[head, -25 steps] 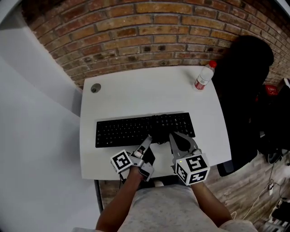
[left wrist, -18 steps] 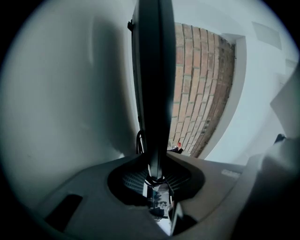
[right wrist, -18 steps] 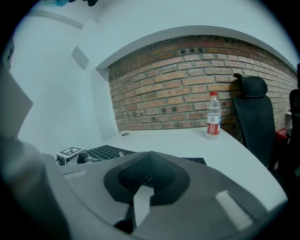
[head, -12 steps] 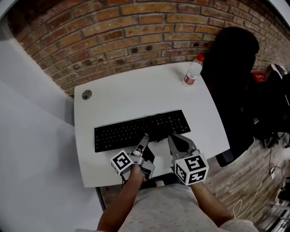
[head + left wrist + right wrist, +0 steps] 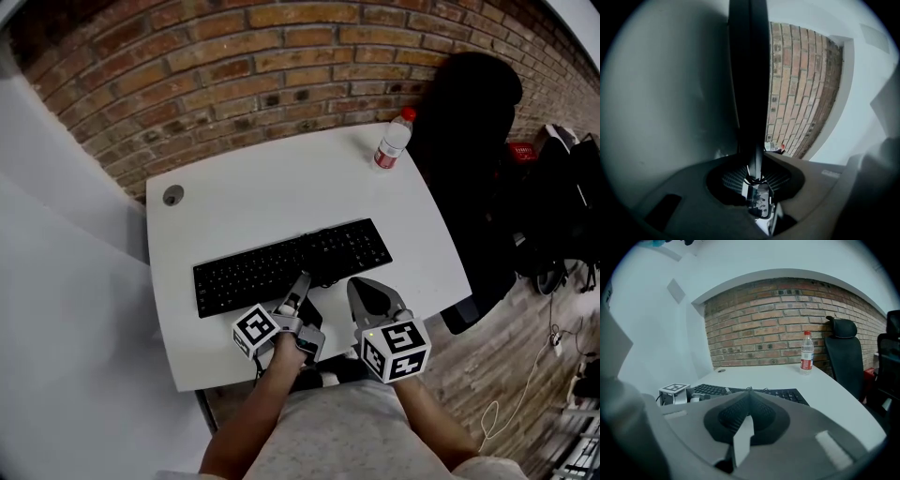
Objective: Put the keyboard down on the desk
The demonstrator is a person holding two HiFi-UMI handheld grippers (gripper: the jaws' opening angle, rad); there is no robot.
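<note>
The black keyboard (image 5: 291,262) lies across the white desk (image 5: 272,178), its right end angled slightly away from me. My left gripper (image 5: 302,281) is turned on its side and shut on the middle of the keyboard's near edge. In the left gripper view the keyboard (image 5: 749,84) runs edge-on as a dark band out from between the jaws. My right gripper (image 5: 361,286) sits just right of the left one at the same near edge, its jaws shut on nothing. In the right gripper view the keyboard (image 5: 783,393) rests on the desk just beyond the jaws.
A water bottle with a red cap (image 5: 391,141) stands at the desk's far right corner. A black office chair (image 5: 469,141) stands right of the desk. A round cable grommet (image 5: 172,195) sits at the far left. A brick wall runs behind the desk.
The head view has swung a little, so the desk sits more slanted in frame. Both grippers and the keyboard keep the same places relative to each other.
</note>
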